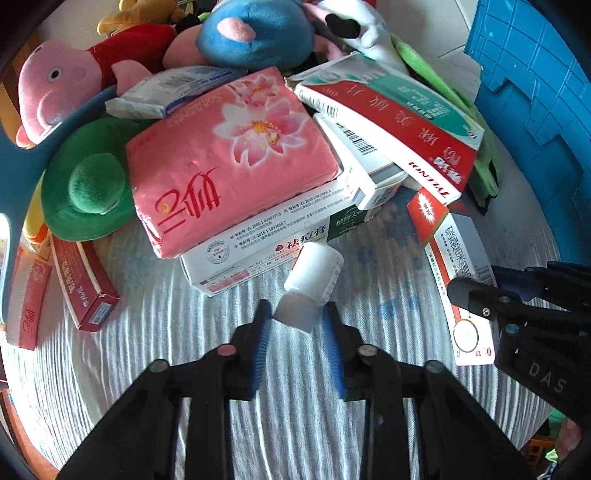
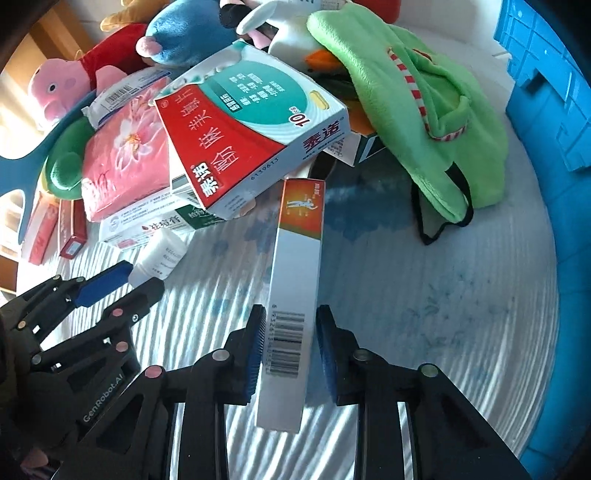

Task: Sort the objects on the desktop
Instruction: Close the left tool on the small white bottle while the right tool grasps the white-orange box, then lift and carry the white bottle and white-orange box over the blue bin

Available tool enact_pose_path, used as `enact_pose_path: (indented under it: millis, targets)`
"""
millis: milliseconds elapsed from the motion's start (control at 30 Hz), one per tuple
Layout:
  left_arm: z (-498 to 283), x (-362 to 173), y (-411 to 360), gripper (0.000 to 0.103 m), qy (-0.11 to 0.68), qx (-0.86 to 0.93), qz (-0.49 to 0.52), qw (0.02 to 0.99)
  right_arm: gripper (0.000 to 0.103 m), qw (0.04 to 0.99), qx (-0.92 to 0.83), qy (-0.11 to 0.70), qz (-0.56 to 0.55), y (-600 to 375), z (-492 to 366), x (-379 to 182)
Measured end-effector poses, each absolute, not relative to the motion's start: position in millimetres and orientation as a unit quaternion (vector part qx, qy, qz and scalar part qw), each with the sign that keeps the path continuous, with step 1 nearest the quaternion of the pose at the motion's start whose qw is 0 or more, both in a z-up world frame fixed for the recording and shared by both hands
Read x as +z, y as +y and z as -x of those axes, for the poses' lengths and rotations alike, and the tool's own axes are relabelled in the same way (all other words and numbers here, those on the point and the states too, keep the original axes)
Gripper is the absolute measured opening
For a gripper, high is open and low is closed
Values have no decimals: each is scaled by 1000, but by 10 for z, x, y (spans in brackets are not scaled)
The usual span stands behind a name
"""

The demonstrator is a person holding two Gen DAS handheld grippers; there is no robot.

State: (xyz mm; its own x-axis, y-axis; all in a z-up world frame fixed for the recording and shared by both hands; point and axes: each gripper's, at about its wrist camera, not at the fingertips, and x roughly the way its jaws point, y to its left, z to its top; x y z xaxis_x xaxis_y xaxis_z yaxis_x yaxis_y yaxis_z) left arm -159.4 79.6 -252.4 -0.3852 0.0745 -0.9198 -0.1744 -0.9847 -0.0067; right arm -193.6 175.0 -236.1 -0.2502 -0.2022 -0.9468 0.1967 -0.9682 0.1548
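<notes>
Both tongs had something in hand, yet the sorting had barely started. The left gripper (image 1: 297, 317) was clamped on a small white bottle (image 1: 312, 284), lifted clear of the striped cloth (image 1: 147, 332), it seemed. The right gripper (image 2: 290, 332) pinched a long narrow box (image 2: 295, 295) near its barcode end, the orange end pointing to twelve o'clock. The heap at eleven o'clock was untouched: the pink tissue pack (image 1: 221, 158) atop a white cream box (image 1: 258, 251), the red and teal medicine box (image 2: 251, 122), and plush toys (image 1: 255, 33) behind. A blue crate (image 2: 543, 92) waited at two o'clock; its inside was hidden.
</notes>
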Motion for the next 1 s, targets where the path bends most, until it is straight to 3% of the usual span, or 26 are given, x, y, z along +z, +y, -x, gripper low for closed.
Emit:
enact_pose_path:
  millis: [267, 733, 800, 900, 1000]
  targets:
    - [1423, -2430, 922, 13, 52, 831, 546, 90, 23, 127, -794, -3, -594, 1895, 1695, -2235]
    - [1272, -2368, 973, 13, 33, 822, 558, 110, 24, 112, -789, -8, -605, 2125, 1418, -2363]
    - [1268, -2332, 1037, 21, 42, 824, 553, 116, 31, 110, -789, -9, -605, 2136, 1421, -2366]
    - [1336, -2361, 1024, 53, 54, 828, 547, 111, 47, 106, -790, -8, -604, 2159, 1437, -2360]
    - [1481, -2516, 829, 55, 54, 829, 547, 107, 48, 101, -790, -4, -604, 2170, 1467, -2353]
